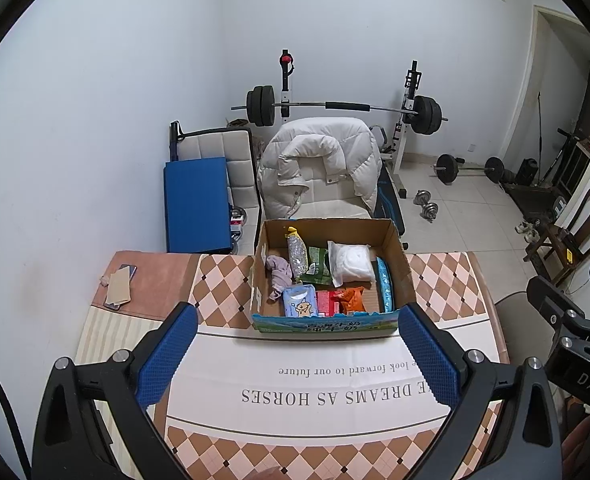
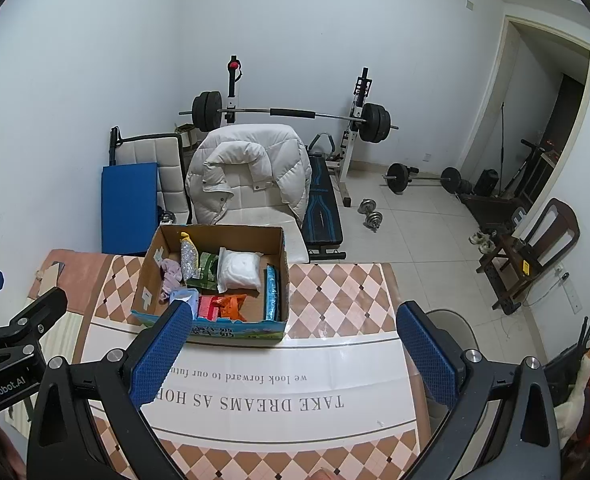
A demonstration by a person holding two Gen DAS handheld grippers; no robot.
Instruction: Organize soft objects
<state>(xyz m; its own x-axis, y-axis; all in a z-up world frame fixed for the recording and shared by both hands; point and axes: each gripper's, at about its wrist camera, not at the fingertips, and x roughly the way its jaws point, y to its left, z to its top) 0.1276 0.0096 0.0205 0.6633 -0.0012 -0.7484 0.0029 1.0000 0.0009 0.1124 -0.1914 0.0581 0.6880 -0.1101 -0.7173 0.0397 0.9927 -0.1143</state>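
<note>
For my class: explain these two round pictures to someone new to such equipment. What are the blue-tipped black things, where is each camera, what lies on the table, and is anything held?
No robot here: a person holds one pair of tongs in each hand. A camera on each looks forward along its fingers. The left tongs and right tongs both stand open, holding nothing. On the table sits a cardboard box containing a white pillow-like pack, a lilac cloth, an orange packet and other packs. A phone lies at the table's far left.

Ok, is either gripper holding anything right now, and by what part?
Nothing is held. The left gripper and right gripper are both open and empty above the table, short of the box.
</note>
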